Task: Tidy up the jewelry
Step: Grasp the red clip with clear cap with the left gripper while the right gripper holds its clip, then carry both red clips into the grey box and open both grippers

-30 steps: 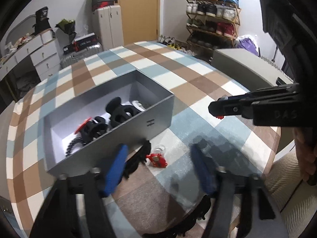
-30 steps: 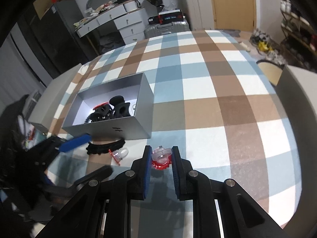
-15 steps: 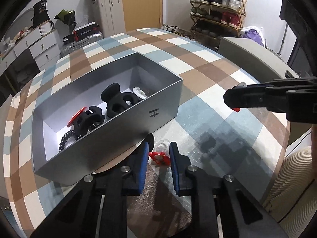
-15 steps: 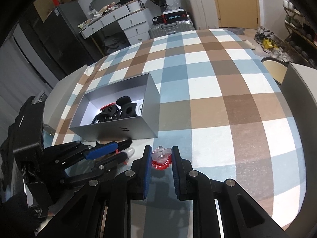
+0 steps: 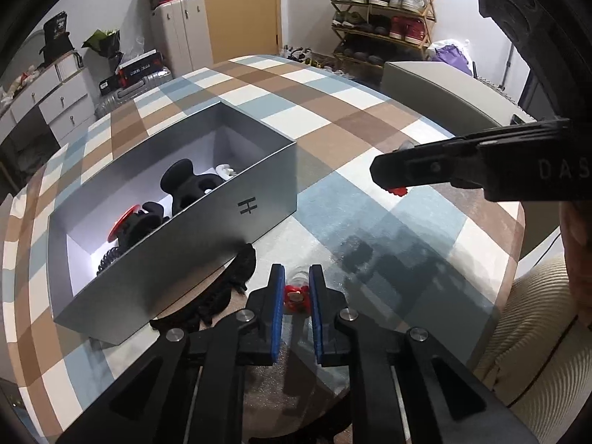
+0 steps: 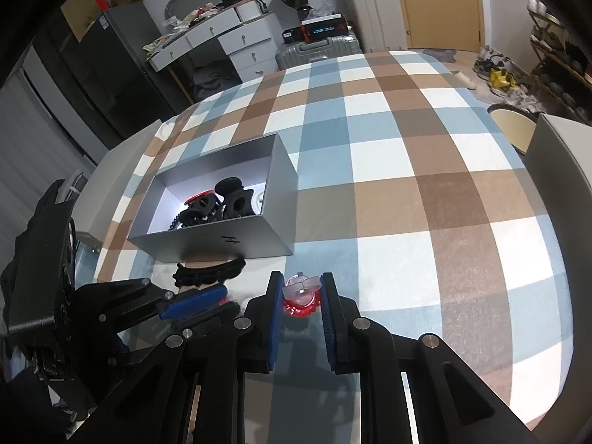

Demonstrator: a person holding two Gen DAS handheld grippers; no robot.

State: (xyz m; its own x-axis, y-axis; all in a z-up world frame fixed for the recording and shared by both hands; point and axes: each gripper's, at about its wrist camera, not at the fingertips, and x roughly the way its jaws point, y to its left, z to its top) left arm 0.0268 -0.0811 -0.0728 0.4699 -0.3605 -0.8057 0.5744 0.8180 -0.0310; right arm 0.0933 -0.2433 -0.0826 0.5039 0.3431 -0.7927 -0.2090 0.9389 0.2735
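While both clips sit pinched, mid-way through the gathering step. Left hand-held gripper (image 5: 296,298) closed on a small red clip (image 5: 295,293), low over the table (image 5: 370,222), just beside a black scrunchie (image 5: 236,277) that lies against the near wall of the grey box (image 5: 222,229). Right hand-held gripper (image 6: 299,298) clamped on a second clip (image 6: 300,294), red with a clear top, held above the cloth and apart from the box. Inside the box already: black claw clips (image 6: 225,199), a red piece, a white one. Next, probably: lift the left clip clear of the scrunchie, carry over the near wall, spread the fingers above a bare patch of floor. Same then for the right. Scrunchie not yet boxed.
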